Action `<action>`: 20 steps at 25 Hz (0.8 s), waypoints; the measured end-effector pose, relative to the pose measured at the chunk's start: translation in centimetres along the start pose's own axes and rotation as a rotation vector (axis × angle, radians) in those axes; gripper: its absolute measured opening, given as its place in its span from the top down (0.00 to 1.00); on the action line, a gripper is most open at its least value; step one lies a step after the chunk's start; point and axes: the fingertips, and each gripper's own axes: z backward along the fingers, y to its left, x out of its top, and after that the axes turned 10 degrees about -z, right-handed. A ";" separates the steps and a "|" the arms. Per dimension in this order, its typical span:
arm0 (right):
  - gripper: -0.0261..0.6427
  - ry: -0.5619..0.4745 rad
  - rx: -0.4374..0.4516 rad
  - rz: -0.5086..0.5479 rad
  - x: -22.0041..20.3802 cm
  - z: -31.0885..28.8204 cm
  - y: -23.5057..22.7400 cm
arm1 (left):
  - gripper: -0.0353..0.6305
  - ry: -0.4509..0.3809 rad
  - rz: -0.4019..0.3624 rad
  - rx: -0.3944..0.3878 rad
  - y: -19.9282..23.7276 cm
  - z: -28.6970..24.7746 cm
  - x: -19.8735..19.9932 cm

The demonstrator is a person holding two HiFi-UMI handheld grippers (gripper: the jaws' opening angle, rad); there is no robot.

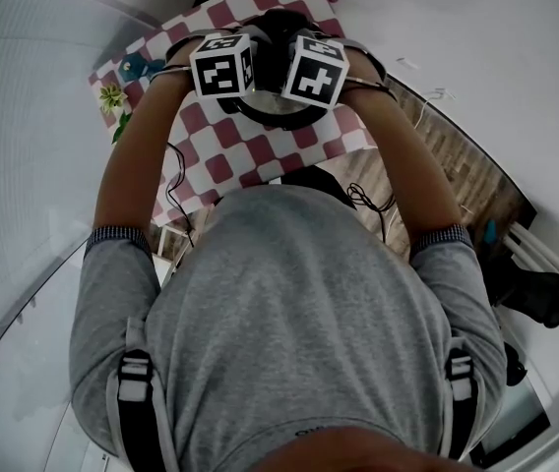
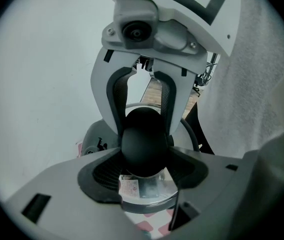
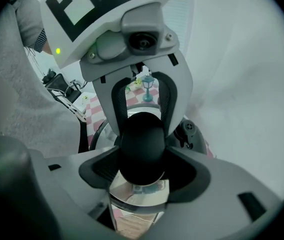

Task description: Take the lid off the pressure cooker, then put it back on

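Head view steeply down over the torso (image 1: pixel 289 313) to the desk (image 1: pixel 232 131), both gripper views close, opposed, sharing the lid knob (image 2: pixel 143 143).

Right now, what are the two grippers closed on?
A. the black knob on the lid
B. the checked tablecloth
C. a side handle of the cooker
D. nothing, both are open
A: each gripper view shows the black knob clamped from opposite sides, by the left gripper in one view and the right gripper in the other.

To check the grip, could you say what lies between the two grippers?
The round black lid knob, clamped from both sides; each gripper view shows it.
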 end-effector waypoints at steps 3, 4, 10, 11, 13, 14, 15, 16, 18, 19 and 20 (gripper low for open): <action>0.53 0.013 -0.010 -0.034 -0.3 0.1 0.0 | 0.50 -0.008 -0.008 -0.005 0.0 -0.1 0.2; 0.53 0.022 -0.012 -0.042 -0.4 0.0 -0.1 | 0.50 -0.001 -0.014 -0.010 0.0 -0.3 0.2; 0.52 0.039 -0.004 -0.042 -1.0 -0.8 -0.1 | 0.50 -0.015 -0.022 -0.029 -0.1 -1.1 0.2; 0.52 0.030 0.004 -0.043 -1.0 -0.7 -0.1 | 0.50 -0.019 -0.016 -0.028 -0.1 -1.0 0.3; 0.52 0.029 0.015 -0.035 -1.0 -0.8 -0.1 | 0.50 -0.026 -0.005 -0.029 -0.1 -1.0 0.3; 0.52 0.028 0.023 -0.029 -1.1 -0.8 0.0 | 0.50 -0.030 0.002 -0.029 -0.1 -1.0 0.3; 0.52 0.024 0.032 -0.025 -1.0 -0.9 0.1 | 0.50 -0.033 0.012 -0.030 -0.2 -1.1 0.3; 0.52 0.019 0.039 -0.022 -1.0 -1.0 0.1 | 0.50 -0.037 0.024 -0.030 -0.2 -1.1 0.2; 0.52 0.015 0.043 -0.014 -1.0 -1.0 0.1 | 0.50 -0.039 0.044 -0.030 -0.1 -1.2 0.1; 0.52 0.018 0.043 -0.008 -1.0 -1.1 0.0 | 0.50 -0.035 0.052 -0.029 -0.1 -1.2 0.1; 0.52 0.025 0.043 0.000 -1.0 -1.1 0.0 | 0.50 -0.029 0.057 -0.029 0.0 -1.2 0.0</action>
